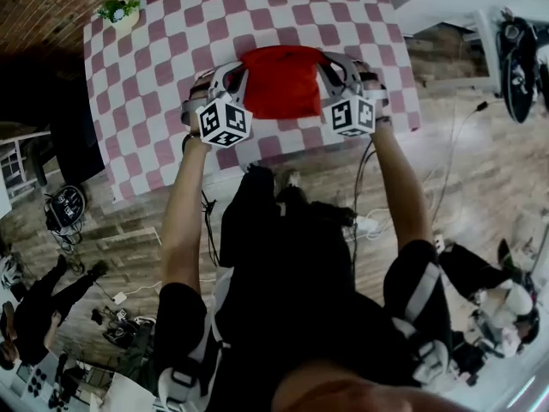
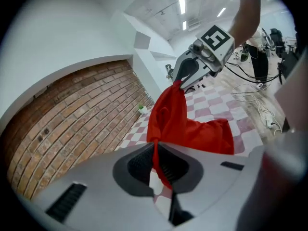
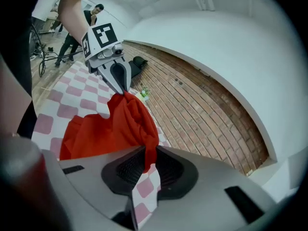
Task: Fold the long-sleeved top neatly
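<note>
The red top (image 1: pixel 281 80) hangs bunched between the two tongs, above the near part of the counter (image 1: pixel 171 50). It stretches from one pair to the other, and its loose middle sags toward the checked cloth. Whether the lowest fold touches the cloth cannot be told.

The left tongs (image 2: pixel 156 163) are clenched on a thin gathered edge of the fabric, which runs as a narrow red strip between the ribbed pads. The right tongs (image 3: pixel 144 161) are likewise clamped on a thicker fold at the other side of the garment. In the head view the left tongs sit at the left edge of the top and the right tongs at its right edge. Both point away from the person, with the marker cubes nearest the camera.

The counter is covered in a pink and white checked cloth. A small potted plant (image 1: pixel 118 11) stands at its far left corner, well apart from the top.

A brick wall (image 2: pixel 72 109) runs along the far side of the counter. The floor (image 1: pixel 480 161) is wooden planks with cables lying across it to the right. Strip lights (image 2: pixel 182 4) shine in the white ceiling. A person (image 3: pixel 96 11) stands in the background of the right gripper view.
</note>
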`<move>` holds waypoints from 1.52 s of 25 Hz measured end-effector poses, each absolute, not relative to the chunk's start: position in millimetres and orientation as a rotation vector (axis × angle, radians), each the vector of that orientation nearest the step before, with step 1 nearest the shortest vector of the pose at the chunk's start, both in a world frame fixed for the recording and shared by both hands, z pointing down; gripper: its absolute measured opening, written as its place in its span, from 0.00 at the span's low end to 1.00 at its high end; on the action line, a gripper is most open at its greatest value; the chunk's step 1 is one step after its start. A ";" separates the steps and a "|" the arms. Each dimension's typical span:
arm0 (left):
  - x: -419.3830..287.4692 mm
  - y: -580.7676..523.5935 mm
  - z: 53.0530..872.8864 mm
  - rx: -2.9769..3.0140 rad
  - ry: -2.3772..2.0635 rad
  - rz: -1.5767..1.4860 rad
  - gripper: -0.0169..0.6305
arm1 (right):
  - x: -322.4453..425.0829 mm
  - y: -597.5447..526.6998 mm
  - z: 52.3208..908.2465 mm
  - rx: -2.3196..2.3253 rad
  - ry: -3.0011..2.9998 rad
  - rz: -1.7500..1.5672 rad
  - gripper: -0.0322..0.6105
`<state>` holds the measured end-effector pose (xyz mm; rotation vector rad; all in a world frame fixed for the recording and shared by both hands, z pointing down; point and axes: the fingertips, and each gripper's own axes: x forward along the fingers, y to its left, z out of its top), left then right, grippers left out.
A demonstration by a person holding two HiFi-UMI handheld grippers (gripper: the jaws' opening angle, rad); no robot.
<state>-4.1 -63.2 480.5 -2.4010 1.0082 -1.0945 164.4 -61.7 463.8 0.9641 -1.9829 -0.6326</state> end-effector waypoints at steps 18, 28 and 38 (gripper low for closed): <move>6.4 44.9 571.1 -2.348 1.071 -1.269 0.06 | 168.9 68.8 553.6 0.885 -1.999 -0.555 0.14; 6.4 59.8 634.7 -2.386 1.031 -1.419 0.06 | 169.3 84.1 611.7 0.850 -1.971 -0.454 0.14; 8.8 64.5 648.5 -2.451 1.053 -1.480 0.06 | 172.1 83.3 629.8 0.851 -2.004 -0.322 0.15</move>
